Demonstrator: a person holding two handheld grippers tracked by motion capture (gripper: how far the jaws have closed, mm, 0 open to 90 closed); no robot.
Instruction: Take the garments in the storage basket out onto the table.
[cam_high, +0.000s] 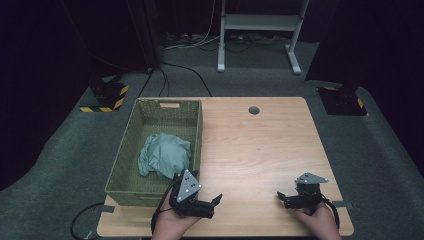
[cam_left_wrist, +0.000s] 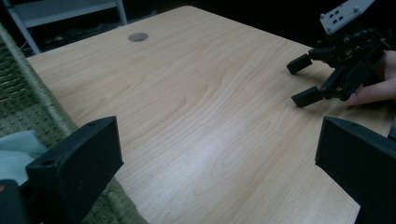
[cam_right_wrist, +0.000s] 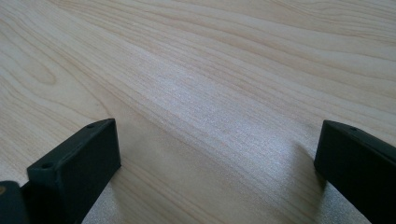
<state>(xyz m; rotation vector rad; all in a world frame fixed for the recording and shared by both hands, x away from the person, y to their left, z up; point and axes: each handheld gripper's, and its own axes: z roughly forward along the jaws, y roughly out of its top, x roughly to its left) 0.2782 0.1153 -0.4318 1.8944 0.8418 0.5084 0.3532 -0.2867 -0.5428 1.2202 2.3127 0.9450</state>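
A crumpled teal cloth (cam_high: 165, 156) lies in the near half of a green woven basket (cam_high: 131, 150) that stands on the left part of the wooden desk (cam_high: 260, 145). Just beside the basket's near right corner, the left claw (cam_high: 212, 202) hovers low over the desk with its jaws spread wide and nothing between them. It points to the right across the bare wood, so the cloth lies behind and to its left, over the basket wall. In the left gripper view, the basket rim (cam_left_wrist: 44, 100) and a pale edge of the cloth (cam_left_wrist: 16, 149) show past the left jaw, while the claw faces open desk.

Well apart, near the desk's right front corner, the right claw (cam_high: 282, 197) points left toward its partner. It too is wide open and empty, as the right gripper view shows, with bare wood grain between the jaws (cam_right_wrist: 215, 140). It also shows farther off in the left gripper view (cam_left_wrist: 303, 79), held in a hand (cam_left_wrist: 373, 91).

The left claw is plainly the nearer to the cloth. To reach it, that hand would likely have to swing leftward and lift over the basket wall, then descend into the heap, which has no clear long axis.
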